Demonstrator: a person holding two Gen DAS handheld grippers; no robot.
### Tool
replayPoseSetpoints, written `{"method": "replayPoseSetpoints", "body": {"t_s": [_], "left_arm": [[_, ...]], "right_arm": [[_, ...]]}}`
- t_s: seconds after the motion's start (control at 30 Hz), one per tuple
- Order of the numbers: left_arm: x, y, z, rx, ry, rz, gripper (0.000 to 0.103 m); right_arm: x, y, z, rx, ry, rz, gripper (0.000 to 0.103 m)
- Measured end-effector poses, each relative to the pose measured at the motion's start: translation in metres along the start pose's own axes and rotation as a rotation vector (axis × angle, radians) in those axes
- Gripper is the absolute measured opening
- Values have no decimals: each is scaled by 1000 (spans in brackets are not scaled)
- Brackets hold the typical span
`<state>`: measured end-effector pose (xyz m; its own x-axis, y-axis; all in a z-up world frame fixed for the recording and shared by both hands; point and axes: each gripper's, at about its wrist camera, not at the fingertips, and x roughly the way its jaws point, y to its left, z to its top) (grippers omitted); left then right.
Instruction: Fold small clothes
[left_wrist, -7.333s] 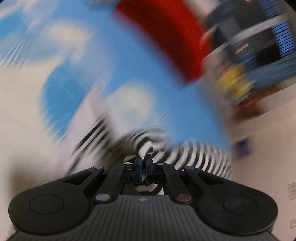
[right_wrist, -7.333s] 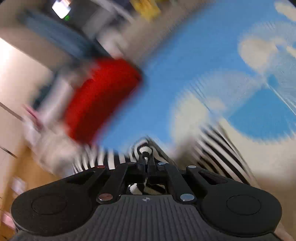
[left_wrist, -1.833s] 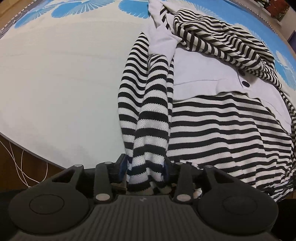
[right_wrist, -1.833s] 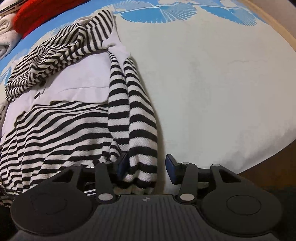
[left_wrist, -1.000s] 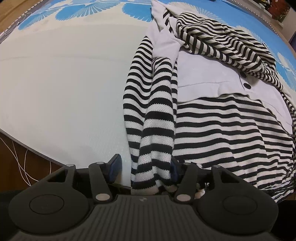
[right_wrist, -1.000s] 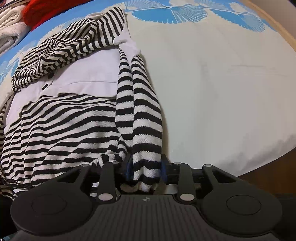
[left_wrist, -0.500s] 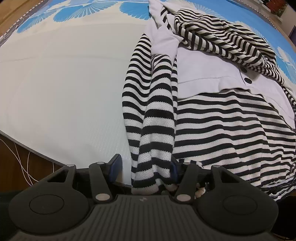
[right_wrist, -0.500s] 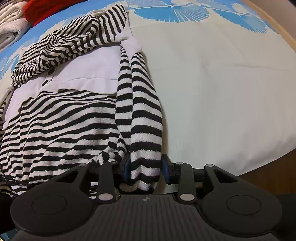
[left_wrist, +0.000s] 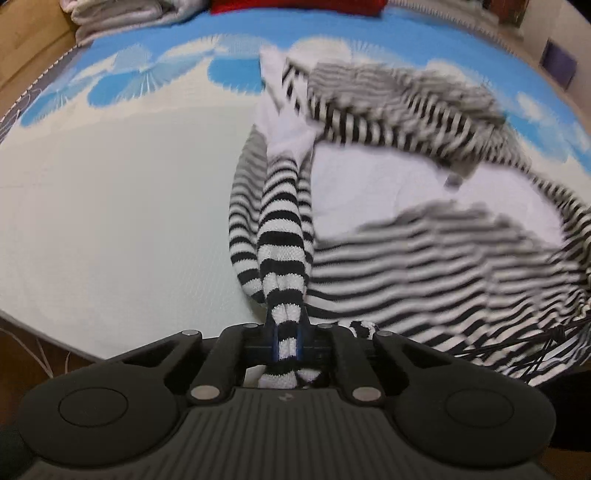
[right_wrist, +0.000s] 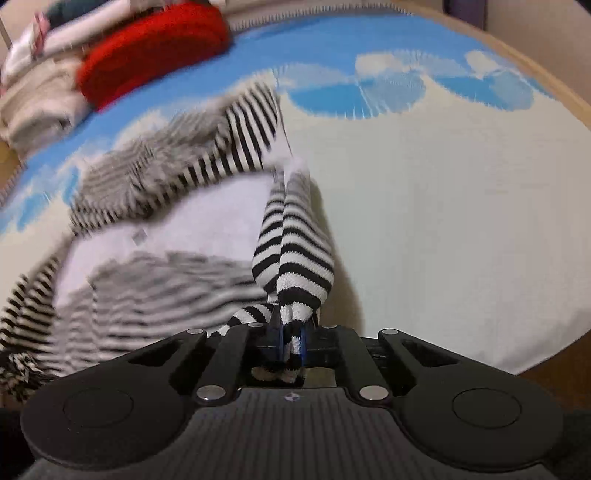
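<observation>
Heavy motion blur on most of the striped top (left_wrist: 424, 266) in both wrist views; only the sleeves near the claws are sharp. Hem edge cut off at the lower right of the left view and lower left of the right view. Claw fingertips are mostly hidden by the knit bunched between them.

Left claw (left_wrist: 287, 341): jaws closing, pads pressed onto the cuff end of the left sleeve (left_wrist: 280, 236), fabric squeezed into a narrow bundle, cuff tail poking out behind the pads. Right claw (right_wrist: 291, 341): same, jaws closing, pinching the cuff of the right sleeve (right_wrist: 295, 258). Both sleeves run taut from the claw up to the shoulder.

Garment: black-and-white horizontal stripe knit, with a plain white panel (left_wrist: 388, 184) across the chest, dark button-like spot on it, too blurred to confirm. Upper part is rumpled, a striped fold lying across the collar area. Body lies flat on the bed sheet (left_wrist: 110, 221), which is pale with blue fan motifs toward the far end.

Far end of the bed: red item (right_wrist: 147, 51) and a folded pale pile (right_wrist: 33, 103), both smeared, well apart from the top. Wooden bed edge (right_wrist: 546, 81) visible at the right.
</observation>
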<state>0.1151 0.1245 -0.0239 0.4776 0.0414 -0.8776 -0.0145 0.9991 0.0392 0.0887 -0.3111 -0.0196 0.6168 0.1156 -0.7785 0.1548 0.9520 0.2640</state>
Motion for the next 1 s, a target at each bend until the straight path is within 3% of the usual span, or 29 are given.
{"method": "replayPoseSetpoints", "body": {"t_s": [0.13, 0.27, 0.4, 0.53, 0.63, 0.73, 0.8, 0.83, 0.87, 0.93, 1.0], "left_arm": [[-53, 6, 9, 1, -103, -78, 8], [-116, 22, -8, -12, -200, -183, 8], [-155, 41, -32, -51, -215, -273, 8], [-156, 44, -28, -47, -177, -295, 8], [-129, 50, 9, -91, -147, -310, 8], [-71, 61, 74, -190, -86, -326, 10], [-19, 69, 125, -252, -19, -318, 18], [7, 75, 145, -297, 30, -324, 30], [29, 81, 159, -358, 80, -313, 37], [48, 90, 169, -446, 93, -298, 40], [53, 85, 167, -422, 49, -359, 43]], "right_arm": [[-51, -6, 15, 35, -118, 71, 7], [-114, -14, 14, 2, -209, 147, 6], [-174, -26, -2, -18, -244, 243, 6], [-194, -30, -3, -23, -243, 285, 6], [-171, -25, 21, -1, -224, 292, 6], [-121, -13, 69, 16, -207, 266, 6], [-68, -9, 114, 90, -170, 252, 10], [-41, -7, 134, 123, -158, 222, 15], [-17, -6, 149, 133, -147, 192, 20], [18, -11, 168, 201, -122, 58, 24], [27, -17, 170, 245, -171, 21, 25]]}}
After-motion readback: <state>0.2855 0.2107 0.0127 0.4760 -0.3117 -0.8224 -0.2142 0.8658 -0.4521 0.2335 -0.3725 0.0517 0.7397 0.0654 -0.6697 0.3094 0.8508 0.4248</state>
